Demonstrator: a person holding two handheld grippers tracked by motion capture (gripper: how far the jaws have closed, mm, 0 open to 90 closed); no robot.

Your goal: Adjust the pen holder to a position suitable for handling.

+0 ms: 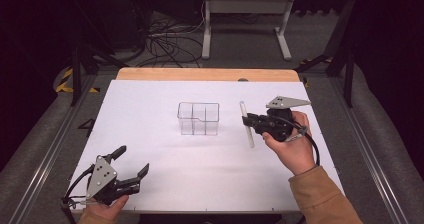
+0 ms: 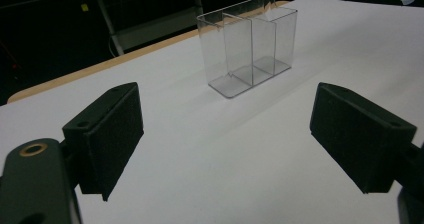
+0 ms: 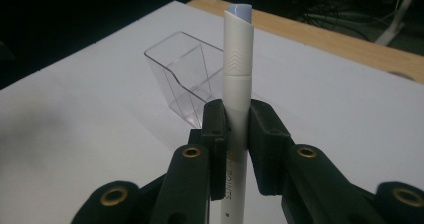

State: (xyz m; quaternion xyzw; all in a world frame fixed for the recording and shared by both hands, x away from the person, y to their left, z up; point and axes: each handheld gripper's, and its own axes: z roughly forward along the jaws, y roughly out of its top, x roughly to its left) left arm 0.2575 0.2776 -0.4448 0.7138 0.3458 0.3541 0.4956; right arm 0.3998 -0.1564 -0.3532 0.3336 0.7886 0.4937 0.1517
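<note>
White table [image 1: 165,174], and the clear divided organizer [image 1: 199,118] stands near its middle: that's your landmark. Your right gripper [image 1: 248,120] sits just right of it, jaws clamped on the white pen [image 1: 246,124], whose long axis lies across the jaws, off the organizer. Your left gripper [image 1: 134,163] waits well off toward your near-left, jaws spread wide, holding nothing. The right is nearer, so tipping the pen upright looks like the crux.

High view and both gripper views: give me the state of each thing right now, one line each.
Organizer: upright on the table, compartments empty.
Pen: capped, clamped mid-barrel, off the table.
Right gripper: shut on the pen, beside the organizer.
Left gripper: open, holding nothing, near the table's front edge.
</note>
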